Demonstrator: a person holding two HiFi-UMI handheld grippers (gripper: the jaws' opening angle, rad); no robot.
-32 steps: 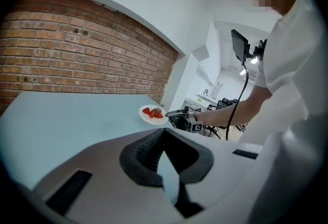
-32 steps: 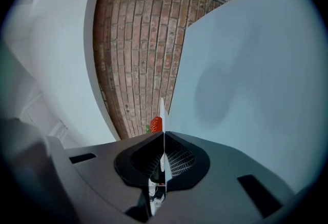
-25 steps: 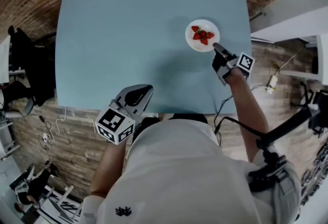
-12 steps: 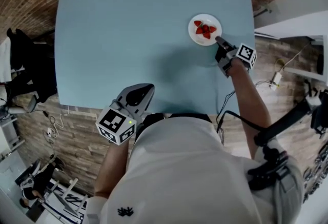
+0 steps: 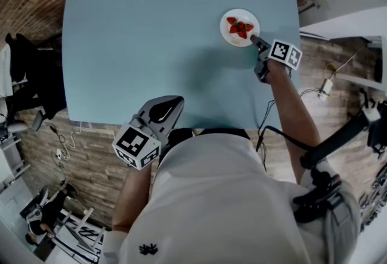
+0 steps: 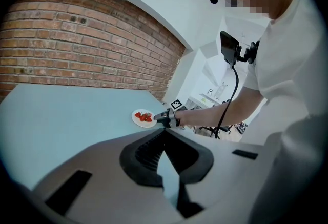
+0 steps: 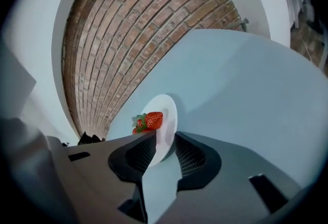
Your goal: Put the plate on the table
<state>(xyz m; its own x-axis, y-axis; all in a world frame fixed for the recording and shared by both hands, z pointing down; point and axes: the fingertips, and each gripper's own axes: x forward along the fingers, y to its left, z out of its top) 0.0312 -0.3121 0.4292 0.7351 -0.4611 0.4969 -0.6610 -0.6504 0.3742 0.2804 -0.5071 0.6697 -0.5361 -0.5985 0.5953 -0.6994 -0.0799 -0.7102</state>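
Note:
A small white plate [image 5: 227, 34] with red strawberries [image 5: 240, 28] lies on the pale blue table [image 5: 145, 33], near its far right corner. My right gripper [image 5: 255, 40] is at the plate's near right rim. In the right gripper view the plate's rim [image 7: 166, 115] stands between the jaws of that gripper [image 7: 165, 138]; they are opening, and a gap shows on each side of the rim. Strawberries [image 7: 152, 119] sit just past the left jaw. My left gripper [image 5: 172, 104] hangs over the table's near edge, shut and holding nothing; its own view shows the plate [image 6: 143, 117] far off.
The table's right edge runs close beside the plate. White furniture [image 5: 351, 15] stands to the right over a brick-patterned floor with cables [image 5: 323, 87]. Dark bags or gear [image 5: 24, 69] lie left of the table.
My right gripper carried the plate a little farther toward the table's far right corner, and its jaws have come apart around the rim. The left gripper has stayed in place.

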